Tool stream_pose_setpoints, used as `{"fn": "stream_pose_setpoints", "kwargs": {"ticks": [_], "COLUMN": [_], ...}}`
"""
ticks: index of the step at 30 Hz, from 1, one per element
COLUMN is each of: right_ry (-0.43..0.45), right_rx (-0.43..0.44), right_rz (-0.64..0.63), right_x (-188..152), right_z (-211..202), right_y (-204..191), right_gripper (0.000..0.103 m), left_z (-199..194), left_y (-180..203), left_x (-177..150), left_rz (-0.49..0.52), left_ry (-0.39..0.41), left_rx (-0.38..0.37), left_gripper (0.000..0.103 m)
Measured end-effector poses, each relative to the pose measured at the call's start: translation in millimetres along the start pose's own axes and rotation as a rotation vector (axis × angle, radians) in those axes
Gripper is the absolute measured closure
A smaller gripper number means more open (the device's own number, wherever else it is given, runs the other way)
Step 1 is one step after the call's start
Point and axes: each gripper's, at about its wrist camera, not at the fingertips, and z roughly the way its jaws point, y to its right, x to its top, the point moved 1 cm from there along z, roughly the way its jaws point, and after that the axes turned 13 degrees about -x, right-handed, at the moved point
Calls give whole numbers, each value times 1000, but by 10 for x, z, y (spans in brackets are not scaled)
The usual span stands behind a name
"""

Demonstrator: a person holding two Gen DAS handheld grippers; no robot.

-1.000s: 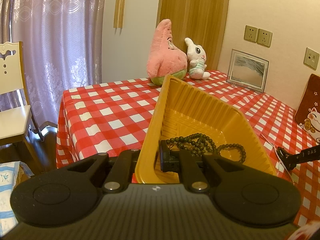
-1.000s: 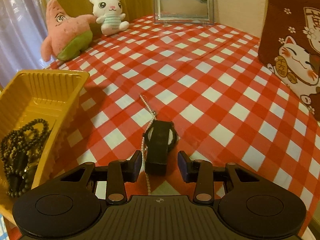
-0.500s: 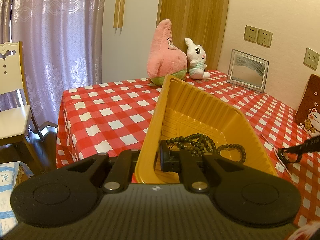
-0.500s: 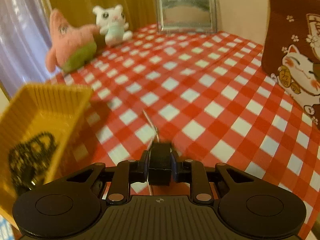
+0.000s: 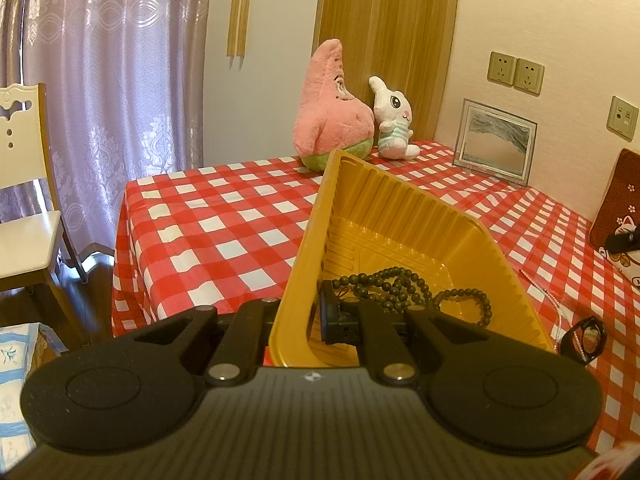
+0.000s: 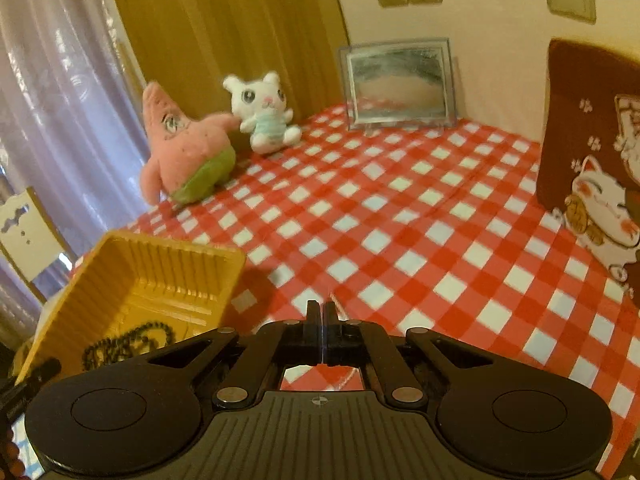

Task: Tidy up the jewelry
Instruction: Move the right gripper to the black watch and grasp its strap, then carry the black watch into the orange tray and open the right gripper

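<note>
Our right gripper [image 6: 322, 312] has just been closing and is now clenched, pads together, with nothing we can see between them. Our left gripper [image 5: 300, 312] is clamped on the near wall of the tray [image 5: 400, 208], one finger inside and one outside, tipping the tray up off the bench [image 5: 224, 220]. Dark beads [image 5: 400, 284] lie in the tray's near end.

The watch [image 5: 584, 334] is on the bench just right of the tray, beside a thin pale chain [image 5: 552, 300].

We judge the watch light, with a hard smooth case and a bendy strap that can squirm out of a pinch. We would grip square across the case, or across the strap next to it. The chain looks limp and slippery, so we would pinch it mid-length.
</note>
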Motion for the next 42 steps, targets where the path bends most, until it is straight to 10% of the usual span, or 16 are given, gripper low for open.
{"fn": "stream_pose_setpoints", "kwargs": {"ticks": [5, 16, 20, 26, 34, 42], "right_ry": [-87, -163, -149, -94, -1, -86], "right_rx": [-83, -148, -176, -164, 32, 251], "right_rz": [-71, -126, -153, -185, -149, -193], "right_x": [-336, -646, -655, -589, -267, -323], "right_z": [89, 414, 460, 343, -45, -11], "right_y": [25, -150, -177, -217, -630, -1383], "right_gripper": [58, 59, 88, 94, 94, 94], "left_z": [3, 16, 13, 12, 12, 3], "left_y": [5, 20, 12, 14, 20, 30], "left_x": [-2, 16, 4, -8, -8, -6], "left_rz": [-1, 5, 2, -4, -2, -1], "left_ry": [3, -2, -2, -1, -3, -3], "left_rx": [-1, -1, 1, 3, 2, -2], "left_gripper": [95, 95, 95, 95, 95, 96]}}
